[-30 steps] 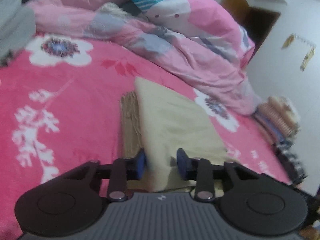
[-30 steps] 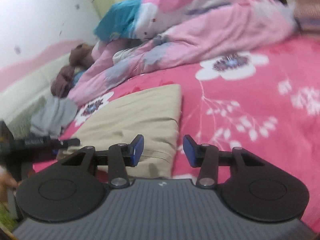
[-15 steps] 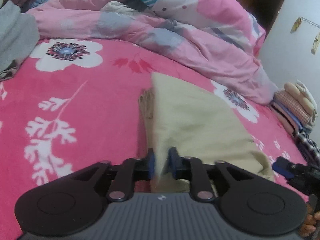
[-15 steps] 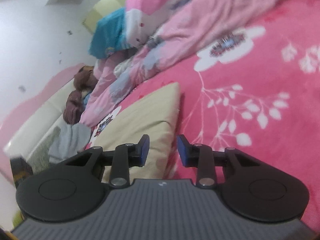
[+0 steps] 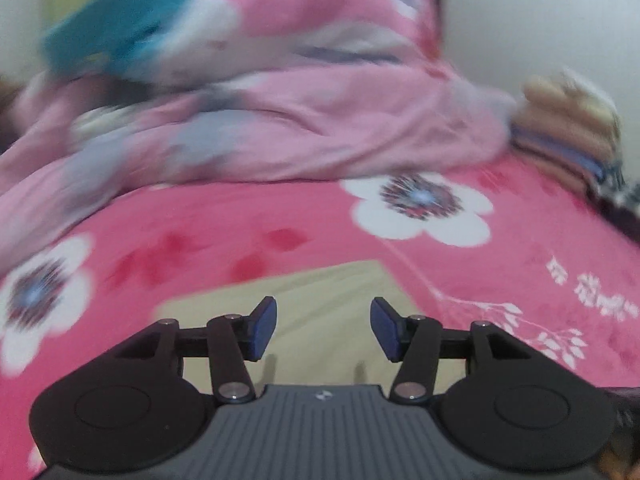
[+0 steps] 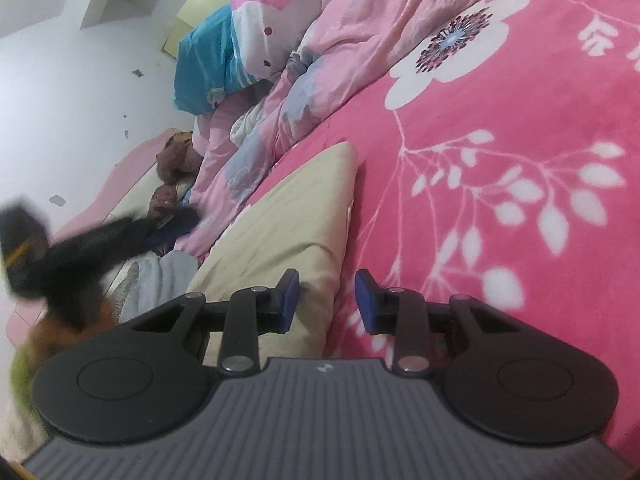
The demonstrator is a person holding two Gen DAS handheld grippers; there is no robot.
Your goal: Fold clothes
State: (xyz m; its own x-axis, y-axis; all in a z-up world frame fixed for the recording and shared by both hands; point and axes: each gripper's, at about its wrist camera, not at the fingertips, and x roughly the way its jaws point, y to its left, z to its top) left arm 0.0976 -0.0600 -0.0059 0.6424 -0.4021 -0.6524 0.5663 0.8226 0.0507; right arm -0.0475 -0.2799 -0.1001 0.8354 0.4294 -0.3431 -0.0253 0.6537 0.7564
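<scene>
- The folded beige garment [image 5: 320, 300] lies flat on the bed, on the pink flowered bedsheet [image 5: 200, 236]; in the right wrist view it [image 6: 288, 232] shows as a thick folded stack with its far corner pointing away.
- The left gripper [image 5: 323, 332] hovers over the near part of the garment, its blue fingers [image 5: 262, 330] spread wide with nothing between them.
- The right gripper [image 6: 327, 302] sits at the garment's right edge, released; its left finger is over the beige cloth and its right finger over the bedsheet [image 6: 500, 160], and the fold edge runs through the gap without being pinched.
- In the right wrist view the left gripper [image 6: 80, 248] appears as a dark motion-blurred shape at the left, beyond the garment.
- A crumpled pink quilt [image 5: 300, 112] is heaped along the far side of the bed, well apart from the garment, with a teal pillow [image 5: 116, 40] on top at the far left.
- A stack of folded clothes [image 5: 568, 128] stands at the far right of the bed, blurred.
- A light grey garment [image 6: 160, 280] lies just left of the beige one in the right wrist view.
- A brown bundle of cloth [image 6: 176, 156] rests at the far left by the white wall [image 6: 60, 100].
</scene>
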